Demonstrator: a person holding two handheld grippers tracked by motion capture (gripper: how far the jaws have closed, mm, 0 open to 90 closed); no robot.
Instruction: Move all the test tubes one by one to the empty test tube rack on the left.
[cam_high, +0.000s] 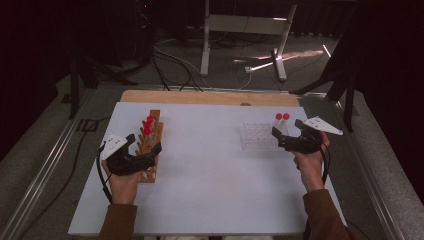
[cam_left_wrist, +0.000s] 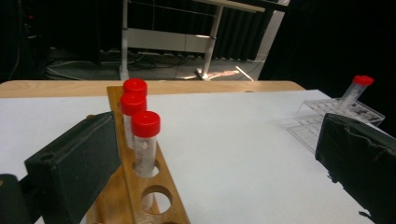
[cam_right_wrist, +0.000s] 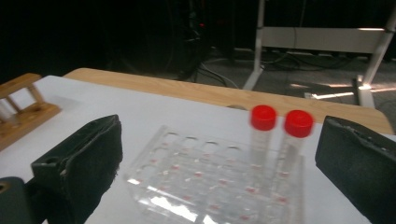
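Note:
A wooden rack (cam_high: 150, 150) with three red-capped tubes (cam_high: 148, 124) stands at the table's left. My left gripper (cam_high: 146, 143) is open at the rack's near end. In the left gripper view the nearest tube (cam_left_wrist: 145, 140) stands upright just right of my left jaw, untouched, and the wooden rack (cam_left_wrist: 154, 196) runs between the wide jaws of my left gripper (cam_left_wrist: 219, 140). At the right, a clear plastic rack (cam_high: 257, 136) holds two red-capped tubes (cam_high: 282, 120). My right gripper (cam_high: 286, 127) is open beside them. The right gripper view shows both tubes (cam_right_wrist: 263, 135) upright in the clear rack (cam_right_wrist: 205, 177), ahead of the spread jaws of my right gripper (cam_right_wrist: 219, 149).
The white table top (cam_high: 215, 185) has a wooden strip (cam_high: 200, 97) along its far edge. Beyond it lie floor cables (cam_high: 170, 60) and white desk legs (cam_high: 280, 50). Metal rails (cam_high: 45, 160) flank the table.

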